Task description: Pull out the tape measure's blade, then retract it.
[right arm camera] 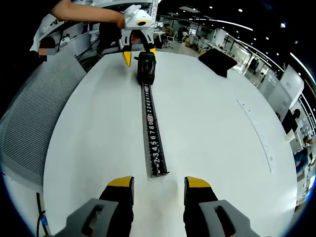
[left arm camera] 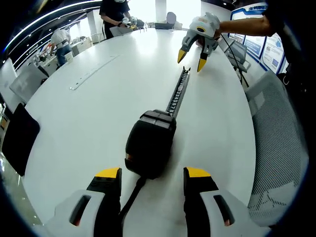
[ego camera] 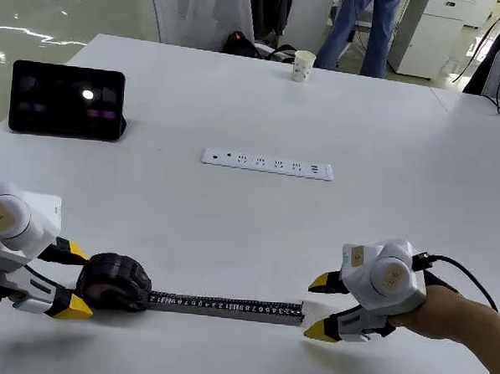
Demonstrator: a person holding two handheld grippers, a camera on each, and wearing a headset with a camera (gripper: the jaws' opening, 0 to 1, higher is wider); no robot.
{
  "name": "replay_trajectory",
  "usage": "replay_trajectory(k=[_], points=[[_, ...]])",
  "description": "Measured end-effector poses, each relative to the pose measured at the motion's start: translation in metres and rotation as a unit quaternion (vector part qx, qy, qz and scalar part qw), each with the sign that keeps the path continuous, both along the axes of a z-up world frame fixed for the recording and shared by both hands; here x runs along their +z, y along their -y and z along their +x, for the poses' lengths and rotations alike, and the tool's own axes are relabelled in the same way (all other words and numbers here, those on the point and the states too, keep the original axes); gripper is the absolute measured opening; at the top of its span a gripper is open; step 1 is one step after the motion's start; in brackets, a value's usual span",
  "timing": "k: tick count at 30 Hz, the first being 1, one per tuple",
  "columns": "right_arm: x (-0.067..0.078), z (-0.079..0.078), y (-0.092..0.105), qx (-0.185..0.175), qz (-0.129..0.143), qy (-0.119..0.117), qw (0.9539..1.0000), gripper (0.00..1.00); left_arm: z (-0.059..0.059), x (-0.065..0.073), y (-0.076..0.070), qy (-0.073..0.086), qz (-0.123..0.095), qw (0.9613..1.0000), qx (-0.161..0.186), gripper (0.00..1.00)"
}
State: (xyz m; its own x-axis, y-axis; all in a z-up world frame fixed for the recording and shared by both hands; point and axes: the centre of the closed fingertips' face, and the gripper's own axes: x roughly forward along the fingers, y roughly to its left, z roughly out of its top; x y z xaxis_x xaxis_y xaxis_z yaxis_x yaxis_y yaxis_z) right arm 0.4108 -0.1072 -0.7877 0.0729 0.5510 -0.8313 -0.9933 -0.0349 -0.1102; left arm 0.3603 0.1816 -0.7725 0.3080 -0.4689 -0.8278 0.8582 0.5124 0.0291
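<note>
Left jaws: left gripper [left arm camera: 153,174] is spread wide and grips nothing; its yellow tips flank the near end of the tape measure case [left arm camera: 150,143] without touching it.
Right jaws: right gripper [right arm camera: 159,182] is also parted and holds nothing; the blade's free end lies just ahead of its tips.
Blade: blade [ego camera: 227,306] is pulled out and lies flat on the table [ego camera: 231,219], running left to right from the case to the right gripper.
Case: black, at the near left of the table.
Left gripper view adds: a dark cord [left arm camera: 129,200] trails from the case back between the jaws.
Right gripper view adds: readable numerals on the blade, and a mesh chair [right arm camera: 29,123] beside the table.
Head view adds: power strip [ego camera: 266,163] mid-table, tablet [ego camera: 67,100] far left, paper cup [ego camera: 303,66] at the far edge.
</note>
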Motion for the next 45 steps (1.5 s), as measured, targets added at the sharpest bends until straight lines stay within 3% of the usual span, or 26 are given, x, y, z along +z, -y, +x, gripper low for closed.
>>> replay_trajectory(k=[5, 15, 28, 35, 45], points=[[0.001, -0.006, 0.005, -0.015, 0.002, -0.002, 0.9999, 0.44, -0.008, -0.001, -0.003, -0.004, -0.004, 0.9997, 0.023, 0.50], [0.004, -0.013, 0.013, -0.047, 0.015, -0.004, 0.9988, 0.51, -0.014, 0.006, -0.002, 0.009, -0.026, 0.9971, 0.071, 0.56], [0.014, -0.028, 0.015, -0.097, 0.052, -0.015, 0.9938, 0.58, -0.030, 0.010, 0.002, 0.021, -0.066, 0.9892, 0.129, 0.63], [0.014, -0.037, 0.016, -0.111, 0.060, -0.020, 0.9918, 0.63, -0.037, 0.012, 0.007, 0.026, -0.074, 0.9856, 0.150, 0.66], [0.012, -0.045, 0.022, -0.149, 0.079, -0.018, 0.9855, 0.71, -0.043, 0.020, 0.014, 0.050, -0.089, 0.9784, 0.180, 0.71]])
